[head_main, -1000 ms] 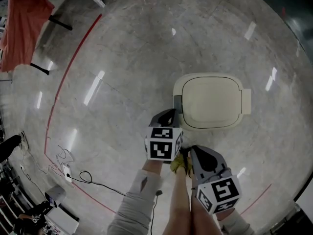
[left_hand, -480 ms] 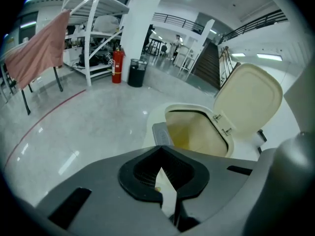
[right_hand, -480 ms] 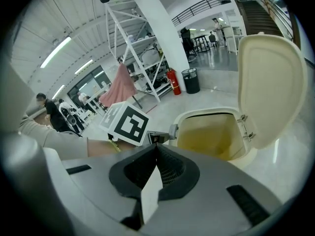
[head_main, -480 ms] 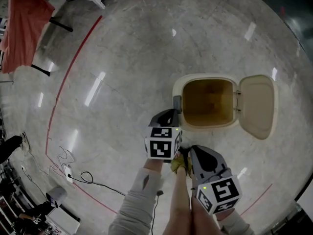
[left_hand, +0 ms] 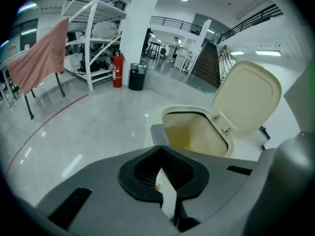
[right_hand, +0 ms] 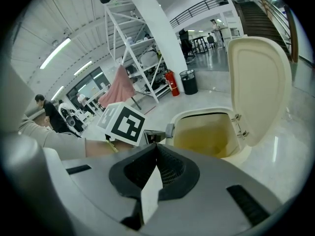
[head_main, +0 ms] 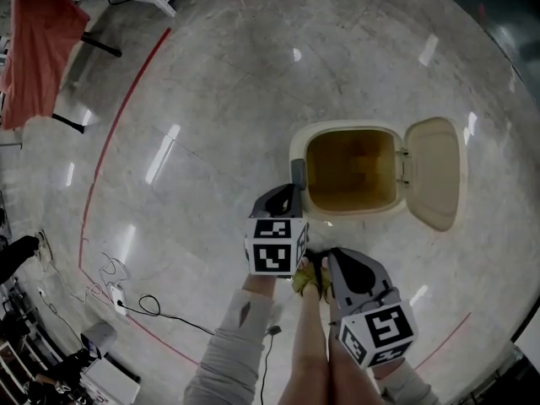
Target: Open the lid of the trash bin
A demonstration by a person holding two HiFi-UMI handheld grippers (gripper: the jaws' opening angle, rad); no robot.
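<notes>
Head view: the trash bin (head_main: pixel 346 212) sits on the floor just ahead of both tongs. Its lid (head_main: pixel 434 173) is swung back on the hinge; a second ago it lay flat shut.

Left gripper view: the left tongs (left_hand: pixel 165 181) are pinched together and hold nothing. The grey tab (left_hand: pixel 157 134) on the bin's front is just beyond.

Right gripper view: the right tongs (right_hand: pixel 152 176) are likewise closed and empty. The lid looks like light, stiff plastic, best worked at its front lip or that tab.

Big open industrial hall or lab floor, not a home: polished stone floor (head_main: pixel 211 99) with a red line (head_main: pixel 110 133), white metal racks (left_hand: pixel 93 28) and a red fire extinguisher (left_hand: pixel 117 71) far ahead-left of the left gripper (left_hand: pixel 165 177). Staircase (left_hand: pixel 206 65) and upper railing (left_hand: pixel 172 23) far ahead of it, loose cables (head_main: pixel 139 304) on the floor back-left.
</notes>
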